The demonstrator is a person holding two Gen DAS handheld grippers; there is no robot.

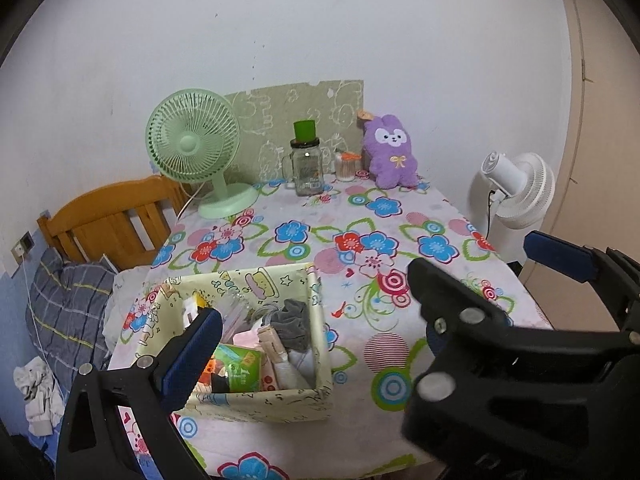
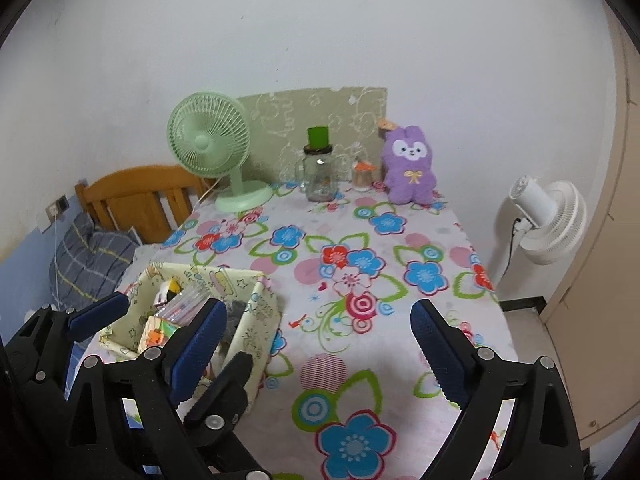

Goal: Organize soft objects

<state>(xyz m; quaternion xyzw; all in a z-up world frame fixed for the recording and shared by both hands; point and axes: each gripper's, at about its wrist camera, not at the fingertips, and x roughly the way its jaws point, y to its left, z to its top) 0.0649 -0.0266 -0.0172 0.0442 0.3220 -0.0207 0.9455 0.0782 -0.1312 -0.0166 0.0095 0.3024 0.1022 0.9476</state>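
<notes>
purple plush toy (image 2: 410, 170) far beyond right gripper (image 2: 318, 338)

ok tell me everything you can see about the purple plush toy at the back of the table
The purple plush toy is a fluffy animal with two upright ears, a white face patch with dark eyes and a small yellow bow on its chest. It sits upright at the far end of the flowered tablecloth, close to or against the wall, right of a small jar. Something tan pokes out behind one ear. Neither gripper touches it.
</notes>
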